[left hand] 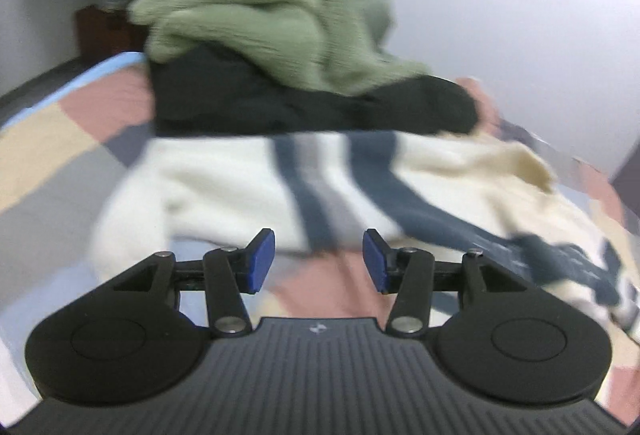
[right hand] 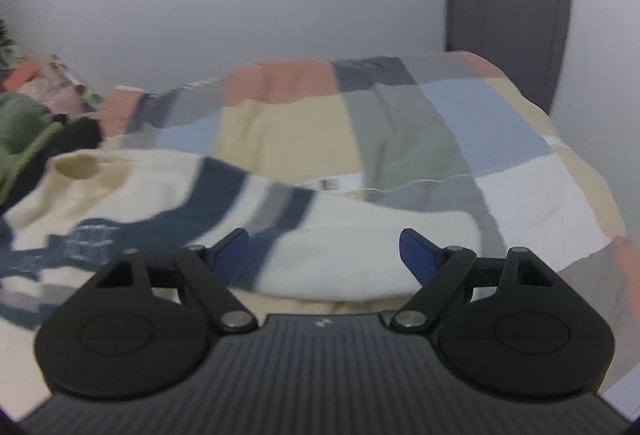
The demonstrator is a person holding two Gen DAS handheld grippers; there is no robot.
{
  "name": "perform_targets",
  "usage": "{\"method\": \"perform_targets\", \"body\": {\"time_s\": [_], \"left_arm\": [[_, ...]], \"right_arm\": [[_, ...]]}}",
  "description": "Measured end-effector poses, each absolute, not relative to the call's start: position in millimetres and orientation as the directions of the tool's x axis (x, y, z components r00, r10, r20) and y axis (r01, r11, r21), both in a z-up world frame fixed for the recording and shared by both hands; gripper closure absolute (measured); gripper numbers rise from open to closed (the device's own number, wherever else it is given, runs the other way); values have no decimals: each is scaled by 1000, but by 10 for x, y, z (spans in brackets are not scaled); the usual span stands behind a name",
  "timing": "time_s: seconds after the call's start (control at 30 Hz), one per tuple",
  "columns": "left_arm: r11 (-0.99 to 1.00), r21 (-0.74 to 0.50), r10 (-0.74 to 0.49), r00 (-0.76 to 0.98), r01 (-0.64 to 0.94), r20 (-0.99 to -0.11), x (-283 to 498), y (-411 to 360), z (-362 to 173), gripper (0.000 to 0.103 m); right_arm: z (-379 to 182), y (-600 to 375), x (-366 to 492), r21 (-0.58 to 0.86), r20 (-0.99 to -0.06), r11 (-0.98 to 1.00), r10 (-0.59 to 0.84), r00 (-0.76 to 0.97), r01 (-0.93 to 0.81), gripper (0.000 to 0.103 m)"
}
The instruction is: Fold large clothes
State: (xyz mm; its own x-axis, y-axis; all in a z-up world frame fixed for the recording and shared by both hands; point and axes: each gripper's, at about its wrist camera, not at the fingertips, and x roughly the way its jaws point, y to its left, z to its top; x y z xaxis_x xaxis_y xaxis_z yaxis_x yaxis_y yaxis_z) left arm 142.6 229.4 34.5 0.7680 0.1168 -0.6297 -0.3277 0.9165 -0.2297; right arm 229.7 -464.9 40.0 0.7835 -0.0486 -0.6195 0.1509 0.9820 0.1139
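Left fingers: the blue pads [left hand: 262,261] of the left gripper [left hand: 319,261] are seen set moderately apart, with nothing between them; only bedcover shows in the gap.
Right fingers: the blue pads [right hand: 232,253] of the right gripper [right hand: 325,255] are seen spread wide, and nothing is pinched; the cream cloth lies beyond and below them, not between the pads.
Task garment: a cream sweater with dark blue and grey stripes [left hand: 224,191] is laid across the patchwork bedcover [left hand: 44,155], just ahead of both grippers; in the right wrist view the cream sweater [right hand: 168,203] is seen with its collar towards the left and a sleeve or side edge running right, in front of the fingers.
Other clothes: a green knit [left hand: 256,15] is piled on a black garment [left hand: 248,103] just behind the sweater, touching its far edge.
Surroundings: a white wall and a grey door [right hand: 508,3] are seen behind the bed.
Image quality: both views are motion-blurred, so fine creases cannot be read.
Step in hand: a release between folds is judged, with both grippers empty and held off the cloth.
Next move: a fresh pair of grasp points on the sweater's near edge or sleeves is called for, taken evenly so the fold stays square, with the pile behind left undisturbed.
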Motion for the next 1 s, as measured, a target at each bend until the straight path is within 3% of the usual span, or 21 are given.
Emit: {"method": "perform_targets", "body": {"time_s": [0.43,0.7,1.0], "left_arm": [[967,-243,-90,788,-78,-609,1177,884,268,49],[969,-245,-117,795,-41,-595,1000,762,-110,48],[973,-229,-125,814,-9,-567,1065,837,-167,48]], "right_arm": [[649,-3244,1948,232,-563,964,241,790,-129,19],[384,-2377,2073,249,-566,939,338,752,-235,20],[-44,-1707,2638,248,-589,939,342,733,-239,20]]}}
